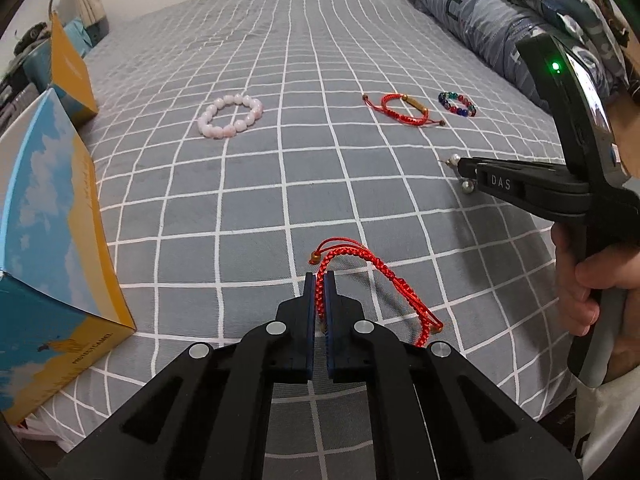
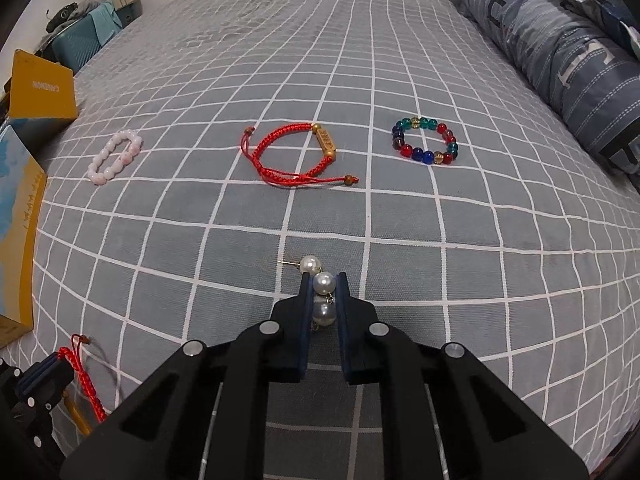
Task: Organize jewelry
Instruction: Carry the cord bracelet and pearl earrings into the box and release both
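Left wrist view: left gripper (image 1: 320, 280) at lower centre of frame, fingers clamped on a red braided cord bracelet (image 1: 372, 276). The cord enters between the pads near the tips; the rest loops out toward lower right and trails on the grey checked bedspread (image 1: 280, 160). Long axis of the loop runs from the fingertips diagonally down-right, with the knotted bead tails poking up-left just past the tips.

Right wrist view: right gripper (image 2: 323, 284) at lower centre, fingers closed on a pearl earring (image 2: 322, 282). Two pearls sit between the pads and a third shows just beyond the tips. The pearls line up along the fingers, pointing up-frame; the thin post sticks out sideways to the left from the top pearl.

Progress, judged: early. Both tools have an item pinched, but neither has reached a container. Three pieces lie untouched across the middle of the frame: a pink bead bracelet (image 2: 116, 156) at left, a second red cord bracelet with a gold bar (image 2: 298, 156) in the centre, a multicoloured bead bracelet (image 2: 425, 141) at right. All are well apart.

Likely destination: the blue-and-yellow box (image 1: 52, 256) at the left edge of the left wrist view. Cannot tell from these frames whether it holds anything.

Left to do: deposit both held items, then collect the three remaining.
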{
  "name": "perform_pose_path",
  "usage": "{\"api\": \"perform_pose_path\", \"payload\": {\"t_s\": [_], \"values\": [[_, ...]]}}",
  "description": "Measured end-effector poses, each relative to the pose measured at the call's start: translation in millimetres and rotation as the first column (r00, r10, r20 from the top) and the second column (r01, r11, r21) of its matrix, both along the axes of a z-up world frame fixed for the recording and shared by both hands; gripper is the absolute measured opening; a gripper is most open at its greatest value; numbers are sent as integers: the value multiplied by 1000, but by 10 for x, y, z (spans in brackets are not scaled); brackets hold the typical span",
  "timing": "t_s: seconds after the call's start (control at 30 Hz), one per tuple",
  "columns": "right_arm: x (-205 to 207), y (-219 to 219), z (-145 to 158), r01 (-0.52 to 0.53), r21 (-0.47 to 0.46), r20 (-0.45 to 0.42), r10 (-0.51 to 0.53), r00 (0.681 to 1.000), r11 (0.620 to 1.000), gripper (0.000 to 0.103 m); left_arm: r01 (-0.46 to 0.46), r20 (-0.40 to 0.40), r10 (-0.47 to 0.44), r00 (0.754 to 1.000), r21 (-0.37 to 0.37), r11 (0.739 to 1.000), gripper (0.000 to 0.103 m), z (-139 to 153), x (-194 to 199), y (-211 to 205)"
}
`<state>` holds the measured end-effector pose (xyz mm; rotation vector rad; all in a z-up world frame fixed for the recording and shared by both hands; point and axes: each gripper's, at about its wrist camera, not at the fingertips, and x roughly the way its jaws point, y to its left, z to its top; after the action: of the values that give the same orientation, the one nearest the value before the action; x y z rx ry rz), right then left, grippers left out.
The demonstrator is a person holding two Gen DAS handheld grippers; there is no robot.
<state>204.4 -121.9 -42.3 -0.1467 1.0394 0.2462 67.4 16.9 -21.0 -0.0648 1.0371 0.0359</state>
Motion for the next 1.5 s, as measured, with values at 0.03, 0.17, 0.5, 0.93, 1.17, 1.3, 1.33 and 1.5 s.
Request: {"api": "perform_pose_path", "payload": {"t_s": [0.03,0.17,0.5,0.93,1.17,1.3,1.33,1.5], "values": [[-7,-2,12,1,0,2,-1,1000,1000,11,0,2,0,1000,0,1000,3,8,0,3],[-25,-1,73,5,5,14,-5,1000,1000,11,-8,24,7,1000,5,1000,3,83,-10,24],[-118,39,303,8,17,58,-9,998,1000,11,-51,80,49,996,17,999,3,303,-53,158],[-363,162,608,-14,46,113,9,994,999,11,-173,169,164,972,42,984,3,780,-300,623],[-478,358,767,-38,56,142,30,989,998,11,-274,213,257,942,49,961,3,1046,-513,1017],[-537,536,919,-63,54,160,54,986,997,11,-325,228,310,923,27,945,3,1160,-643,1295],[-545,574,956,-69,54,166,59,984,996,11,-342,227,327,917,27,939,3,1176,-675,1371],[-629,851,1190,-113,60,191,100,977,992,11,-411,241,396,886,16,911,3,1269,-847,1715]]}}
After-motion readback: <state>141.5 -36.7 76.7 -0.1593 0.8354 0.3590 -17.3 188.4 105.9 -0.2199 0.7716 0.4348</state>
